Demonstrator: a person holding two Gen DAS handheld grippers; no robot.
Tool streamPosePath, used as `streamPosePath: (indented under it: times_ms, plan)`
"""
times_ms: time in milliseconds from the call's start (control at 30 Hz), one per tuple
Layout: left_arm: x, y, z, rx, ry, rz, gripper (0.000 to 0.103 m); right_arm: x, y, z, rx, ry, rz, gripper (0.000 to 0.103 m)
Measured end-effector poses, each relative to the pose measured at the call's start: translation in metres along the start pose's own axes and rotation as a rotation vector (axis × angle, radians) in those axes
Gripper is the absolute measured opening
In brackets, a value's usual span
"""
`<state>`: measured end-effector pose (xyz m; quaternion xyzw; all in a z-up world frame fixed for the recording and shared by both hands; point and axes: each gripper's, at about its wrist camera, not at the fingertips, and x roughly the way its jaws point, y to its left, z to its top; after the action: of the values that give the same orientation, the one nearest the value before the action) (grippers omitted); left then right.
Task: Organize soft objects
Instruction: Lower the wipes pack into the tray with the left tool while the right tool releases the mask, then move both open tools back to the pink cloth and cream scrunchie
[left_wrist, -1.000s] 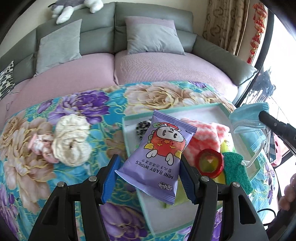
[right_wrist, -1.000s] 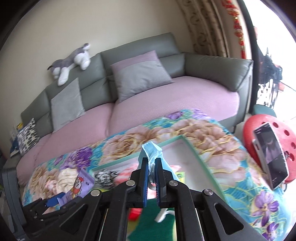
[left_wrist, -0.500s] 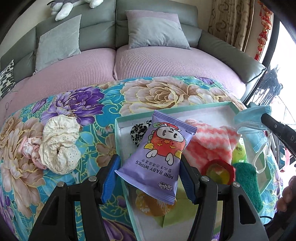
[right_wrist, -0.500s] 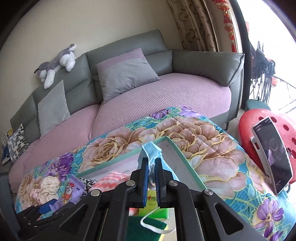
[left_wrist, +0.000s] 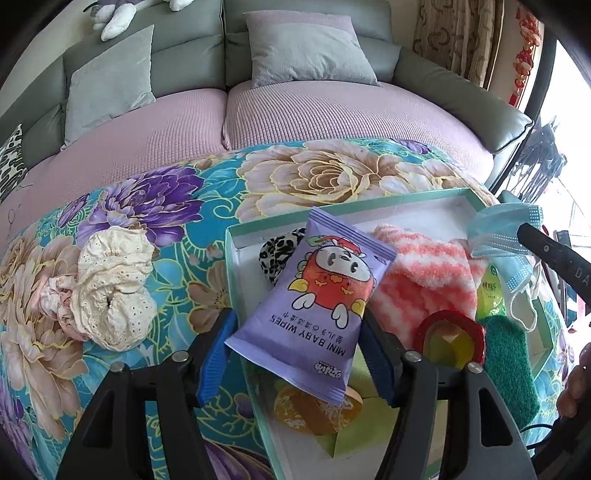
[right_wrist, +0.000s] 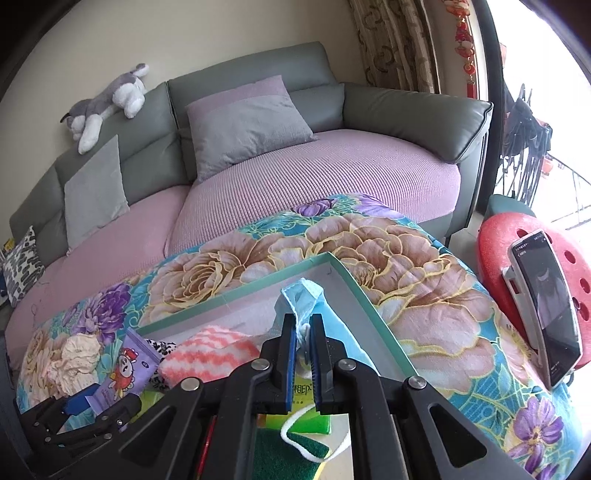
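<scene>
Left wrist view: left gripper (left_wrist: 297, 354) clamps wipes pack (left_wrist: 314, 310) over tray (left_wrist: 236, 273), right gripper (right_wrist: 303, 363) pinches face mask (right_wrist: 301, 297) above it; cream scrunchie (left_wrist: 114, 288) beside tray awaits sorting.

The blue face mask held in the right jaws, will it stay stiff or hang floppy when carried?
Probably floppy: the face mask droops below the right gripper, and its ear loop dangles loosely. It seems very light, so it may swing and catch on the box rim.
</scene>
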<state>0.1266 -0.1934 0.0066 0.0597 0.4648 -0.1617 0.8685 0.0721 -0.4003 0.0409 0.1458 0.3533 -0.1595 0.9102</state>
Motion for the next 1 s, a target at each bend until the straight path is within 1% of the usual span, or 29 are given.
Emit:
streamPosePath:
  times_ms: [67, 167, 200, 233, 300, 367, 400, 467, 533, 700, 867, 1000]
  plan:
    - [-0.003, 0.000, -0.001, 0.004, -0.003, -0.002, 0.075, 0.000, 0.002, -0.001, -0.018, 0.016, -0.022, 0.010]
    - [-0.007, -0.001, -0.001, 0.009, -0.010, 0.000, 0.076, -0.001, 0.005, -0.002, -0.038, 0.030, -0.044, 0.022]
    - [-0.009, 0.000, -0.001, 0.010, -0.013, 0.001, 0.077, -0.003, 0.006, -0.002, -0.042, 0.032, -0.047, 0.032]
    - [-0.011, 0.000, -0.001, 0.010, -0.016, 0.001, 0.077, -0.004, 0.008, -0.002, -0.045, 0.033, -0.047, 0.046]
    - [-0.015, 0.002, -0.001, 0.008, -0.022, 0.002, 0.077, -0.009, 0.011, -0.003, -0.055, 0.025, -0.046, 0.061]
    - [-0.018, 0.006, -0.002, 0.003, -0.028, 0.010, 0.078, -0.014, 0.015, -0.003, -0.063, 0.019, -0.040, 0.062]
    - [-0.019, 0.008, -0.002, 0.000, -0.030, 0.016, 0.087, -0.016, 0.016, -0.003, -0.063, 0.017, -0.035, 0.062]
    - [-0.021, 0.012, -0.002, -0.010, -0.036, 0.030, 0.096, -0.019, 0.020, -0.004, -0.065, 0.019, -0.028, 0.063]
    - [-0.024, 0.019, -0.002, -0.029, -0.043, 0.043, 0.096, -0.021, 0.024, -0.006, -0.074, 0.027, -0.023, 0.066]
    - [-0.029, 0.039, -0.004, -0.077, -0.060, 0.083, 0.096, -0.022, 0.038, -0.015, -0.117, 0.058, -0.037, 0.069]
    - [-0.034, 0.064, -0.006, -0.126, -0.072, 0.141, 0.096, -0.026, 0.056, -0.025, -0.142, 0.092, 0.011, 0.071]
    - [-0.041, 0.085, -0.009, -0.174, -0.086, 0.178, 0.096, -0.031, 0.075, -0.031, -0.186, 0.098, 0.023, 0.073]
